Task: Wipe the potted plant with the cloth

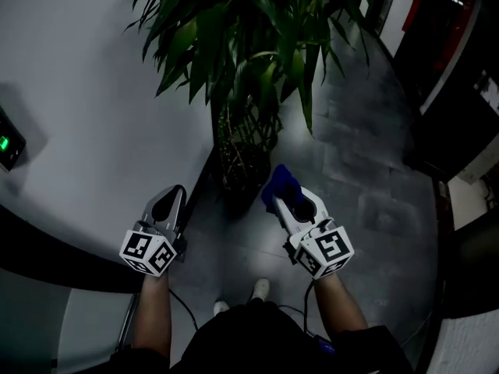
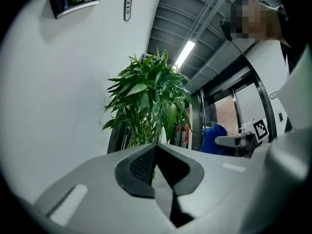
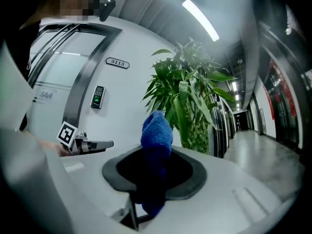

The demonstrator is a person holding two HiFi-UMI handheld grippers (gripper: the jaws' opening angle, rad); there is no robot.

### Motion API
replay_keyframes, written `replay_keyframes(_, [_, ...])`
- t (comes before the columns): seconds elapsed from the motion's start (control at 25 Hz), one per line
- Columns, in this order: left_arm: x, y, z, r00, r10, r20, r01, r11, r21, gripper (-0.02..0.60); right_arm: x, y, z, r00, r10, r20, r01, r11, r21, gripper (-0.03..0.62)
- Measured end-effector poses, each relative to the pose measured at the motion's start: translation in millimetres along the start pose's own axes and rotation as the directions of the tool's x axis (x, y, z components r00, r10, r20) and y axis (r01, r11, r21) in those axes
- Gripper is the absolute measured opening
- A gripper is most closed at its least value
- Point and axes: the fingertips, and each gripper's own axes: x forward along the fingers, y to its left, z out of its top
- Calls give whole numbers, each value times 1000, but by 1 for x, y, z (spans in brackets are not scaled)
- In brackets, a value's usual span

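Note:
A tall potted plant with long green leaves stands on the floor against a white wall, its dark pot below. It also shows as the potted plant in the left gripper view and the potted plant in the right gripper view. My right gripper is shut on a blue cloth, just right of the pot; the cloth sticks up from the jaws. My left gripper is shut and holds nothing, left of the pot.
A white wall with a keypad reader runs on the left. Grey floor tiles stretch to the right, with dark doors beyond. The person's shoes stand just behind the grippers.

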Motion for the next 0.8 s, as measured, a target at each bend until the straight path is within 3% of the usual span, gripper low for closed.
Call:
replay_keyframes(0.32, [-39,-5,-13,999,-38,3,39,998,-53,6,-51,43,-22,999,-41,-29,41,999,-13,112])
replay_keyframes(0.52, [-51,-21,-23,998,-60,-35,58,998,-39,6,-70,33,-29,997,-75,-19,75,997,9,111])
replay_keyframes(0.72, [-57,-17,0,999,30,29,-28,997,-70,6,-58,18,-23,999,-31,26,30,999,33,112])
replay_keyframes(0.8, [-56,-20,7,997,63,44,-62,998,-33,6,-58,15,-18,999,-6,38,5,1000,12,110])
